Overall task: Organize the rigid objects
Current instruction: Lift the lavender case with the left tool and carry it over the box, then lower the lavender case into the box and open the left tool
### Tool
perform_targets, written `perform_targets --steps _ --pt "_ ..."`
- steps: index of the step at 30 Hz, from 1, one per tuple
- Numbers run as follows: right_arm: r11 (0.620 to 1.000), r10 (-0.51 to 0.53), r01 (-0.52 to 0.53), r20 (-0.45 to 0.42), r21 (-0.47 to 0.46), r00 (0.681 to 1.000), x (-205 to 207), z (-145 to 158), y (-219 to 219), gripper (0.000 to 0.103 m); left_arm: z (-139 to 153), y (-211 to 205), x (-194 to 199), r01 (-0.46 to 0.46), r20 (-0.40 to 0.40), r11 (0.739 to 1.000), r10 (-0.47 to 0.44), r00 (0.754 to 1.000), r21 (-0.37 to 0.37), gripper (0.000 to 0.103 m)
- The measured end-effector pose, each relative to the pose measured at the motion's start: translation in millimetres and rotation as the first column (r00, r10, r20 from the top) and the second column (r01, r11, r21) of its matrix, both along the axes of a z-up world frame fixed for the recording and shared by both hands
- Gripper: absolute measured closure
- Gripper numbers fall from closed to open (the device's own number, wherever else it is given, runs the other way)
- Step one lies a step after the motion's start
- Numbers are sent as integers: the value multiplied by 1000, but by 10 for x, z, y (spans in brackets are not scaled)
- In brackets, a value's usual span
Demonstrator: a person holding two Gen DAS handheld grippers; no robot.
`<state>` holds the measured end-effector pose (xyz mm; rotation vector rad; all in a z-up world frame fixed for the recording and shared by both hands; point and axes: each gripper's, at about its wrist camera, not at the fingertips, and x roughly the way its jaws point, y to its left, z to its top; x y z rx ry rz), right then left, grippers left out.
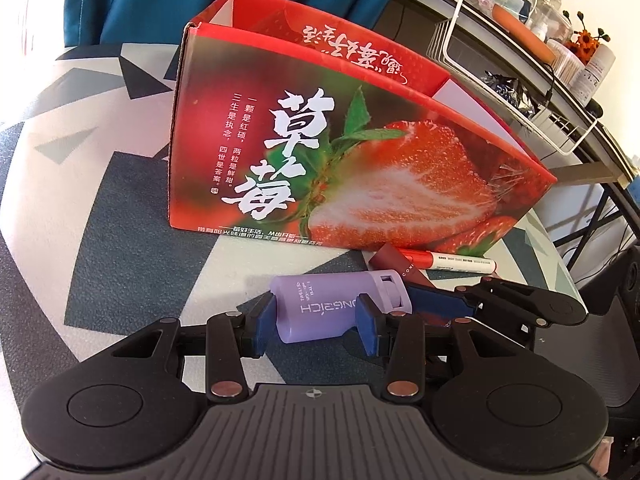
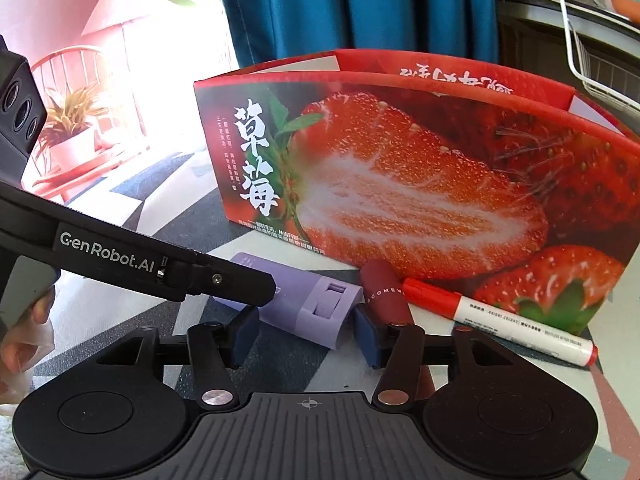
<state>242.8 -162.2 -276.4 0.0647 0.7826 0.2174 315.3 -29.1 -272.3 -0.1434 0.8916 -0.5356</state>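
Note:
A lilac oblong case (image 1: 332,304) lies on the patterned tabletop in front of an open red strawberry box (image 1: 328,152). My left gripper (image 1: 318,318) has its blue pads on both sides of the case, touching it. In the right wrist view the case (image 2: 308,308) lies between the blue pads of my right gripper (image 2: 306,330), with gaps at both sides. A dark red lipstick tube (image 2: 384,294) and a red-and-white marker (image 2: 500,320) lie to its right, against the box (image 2: 420,184). They also show in the left wrist view, the tube (image 1: 400,270) and the marker (image 1: 452,262).
The left gripper's black arm (image 2: 140,256) crosses the right wrist view from the left. The right gripper's fingers (image 1: 520,304) show at the right of the left wrist view. A desk with a white wire basket (image 1: 500,80) and bottles stands behind. Blue curtains (image 2: 360,8) hang at the back.

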Motion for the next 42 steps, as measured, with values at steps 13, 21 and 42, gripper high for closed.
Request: perform_targets --steps 13,21,42 --pt "999 8 -4 82 -55 997 -137 135 77 52 182 -4 -81 -35 18 999 36 999 -10 59" --pt "997 12 4 218 -74 976 -223 557 51 52 628 32 -175 -42 120 997 50 992 -68 59" --pt "997 -78 75 227 23 971 527 1007 -652 52 1117 -488 561 -19 134 996 31 991 -93 56"
